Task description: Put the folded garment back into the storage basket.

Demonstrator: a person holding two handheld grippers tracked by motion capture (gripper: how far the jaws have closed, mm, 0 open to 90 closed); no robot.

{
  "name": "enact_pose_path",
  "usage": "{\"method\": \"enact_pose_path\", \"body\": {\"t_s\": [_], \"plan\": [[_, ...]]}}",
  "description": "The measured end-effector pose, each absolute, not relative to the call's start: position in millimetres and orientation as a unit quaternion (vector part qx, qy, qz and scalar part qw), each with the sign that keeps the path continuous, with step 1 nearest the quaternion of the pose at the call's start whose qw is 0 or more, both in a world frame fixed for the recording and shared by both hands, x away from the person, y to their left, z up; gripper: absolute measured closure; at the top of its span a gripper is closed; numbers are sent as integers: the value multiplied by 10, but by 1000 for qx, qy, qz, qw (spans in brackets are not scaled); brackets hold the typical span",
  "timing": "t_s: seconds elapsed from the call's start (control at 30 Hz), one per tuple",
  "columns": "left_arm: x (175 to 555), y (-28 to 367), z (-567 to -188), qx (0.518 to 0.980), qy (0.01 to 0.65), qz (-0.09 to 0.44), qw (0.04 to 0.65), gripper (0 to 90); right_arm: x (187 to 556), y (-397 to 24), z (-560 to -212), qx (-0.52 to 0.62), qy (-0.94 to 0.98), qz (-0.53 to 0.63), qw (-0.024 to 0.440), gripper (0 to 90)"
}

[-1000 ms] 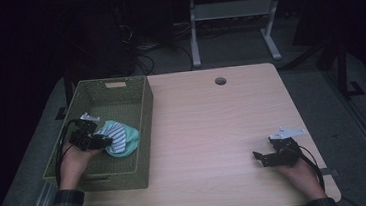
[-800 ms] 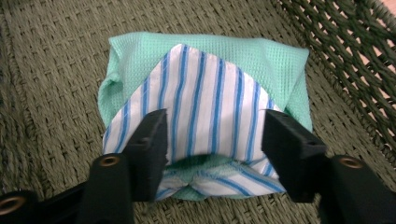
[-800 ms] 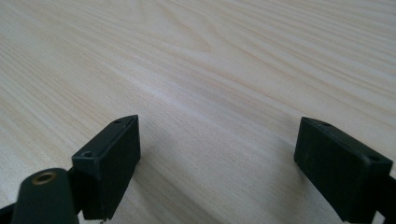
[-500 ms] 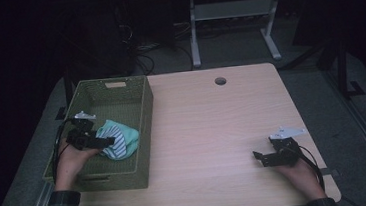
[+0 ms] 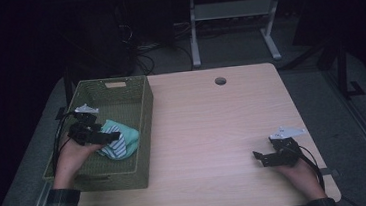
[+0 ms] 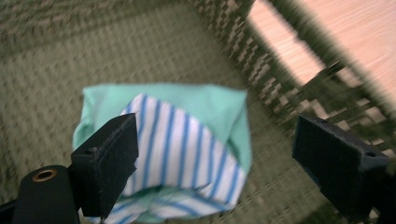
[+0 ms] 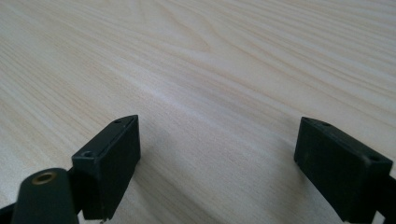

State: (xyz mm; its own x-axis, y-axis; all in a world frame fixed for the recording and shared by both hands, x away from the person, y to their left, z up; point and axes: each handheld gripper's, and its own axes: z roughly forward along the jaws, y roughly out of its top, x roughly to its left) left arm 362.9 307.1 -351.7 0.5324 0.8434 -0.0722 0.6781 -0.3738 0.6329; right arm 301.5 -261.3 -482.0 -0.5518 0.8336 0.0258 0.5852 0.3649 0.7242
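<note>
Now my left gripper point(image 6: 215, 154) has just been opening, jaws wide above the cloth point(image 6: 187, 140); my right gripper point(image 7: 217, 163) gapes over bare table point(image 7: 210, 56).

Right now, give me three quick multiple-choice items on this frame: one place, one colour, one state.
1. Where does the folded cloth lie?
A. on the bare table top
B. inside the green basket
C. on the floor

2. What colours is the cloth?
A. red and black
B. plain yellow
C. mint green, with a white part striped blue

3. How does the left gripper stand?
A. open above the cloth
B. shut on the cloth
C. shut on the basket rim

Answers: 1 B, woven basket floor shows all around the cloth. 2 C, the left gripper view shows both fabrics. 3 A, its fingers stand wide apart, having just been opening, and neither presses the cloth.
</note>
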Motion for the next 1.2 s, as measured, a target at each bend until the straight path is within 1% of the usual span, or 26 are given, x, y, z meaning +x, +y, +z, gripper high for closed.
{"method": "enact_pose_path", "body": {"t_s": [0.27,0.6,0.93,1.2], "plan": [[3593,2800,-3356,826,432,130,336,139,3014,-2613,-4820,440,807,353,176,140],[3542,2349,-3233,834,388,121,372,140,3014,-2613,-4820,440,807,353,176,140],[3490,1862,-3258,844,347,105,396,140,3014,-2613,-4820,440,807,353,176,140],[3437,1520,-3378,846,327,91,411,142,3015,-2612,-4820,440,807,353,176,140]]}}
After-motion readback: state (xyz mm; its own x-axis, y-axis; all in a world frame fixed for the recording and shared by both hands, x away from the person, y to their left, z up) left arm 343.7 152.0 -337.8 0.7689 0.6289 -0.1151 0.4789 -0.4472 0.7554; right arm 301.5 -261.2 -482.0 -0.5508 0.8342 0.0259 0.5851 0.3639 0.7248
